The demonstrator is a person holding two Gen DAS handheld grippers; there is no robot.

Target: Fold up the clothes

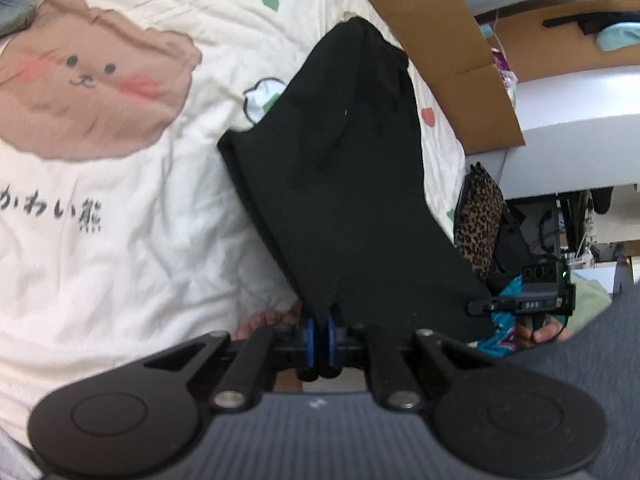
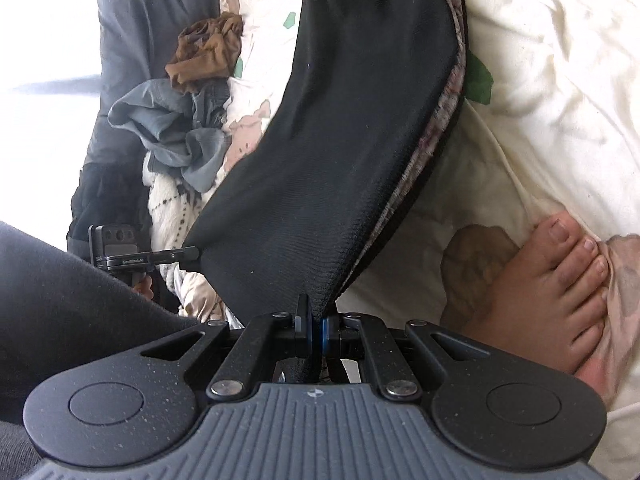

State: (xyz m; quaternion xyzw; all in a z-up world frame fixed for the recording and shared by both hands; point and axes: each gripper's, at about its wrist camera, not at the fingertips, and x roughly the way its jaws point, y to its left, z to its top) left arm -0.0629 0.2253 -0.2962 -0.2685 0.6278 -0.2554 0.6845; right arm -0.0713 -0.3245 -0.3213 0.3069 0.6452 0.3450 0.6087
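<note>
A black garment [image 1: 344,168] hangs stretched above a cream bed sheet [image 1: 120,248] printed with a brown bear. My left gripper [image 1: 319,322] is shut on one near corner of it. My right gripper [image 2: 314,320] is shut on the other near corner of the black garment [image 2: 340,140], which shows a patterned lining along its right edge. Each gripper shows in the other's view, pinching its corner: the right gripper [image 1: 476,307] at the right of the left wrist view, the left gripper [image 2: 192,254] at the left of the right wrist view.
A pile of clothes, grey [image 2: 180,132], brown [image 2: 208,52] and white knit [image 2: 168,204], lies at the bed's left edge. A leopard-print item [image 1: 480,216] and cardboard [image 1: 448,52] lie past the bed. A bare foot [image 2: 560,280] rests on the sheet at the right.
</note>
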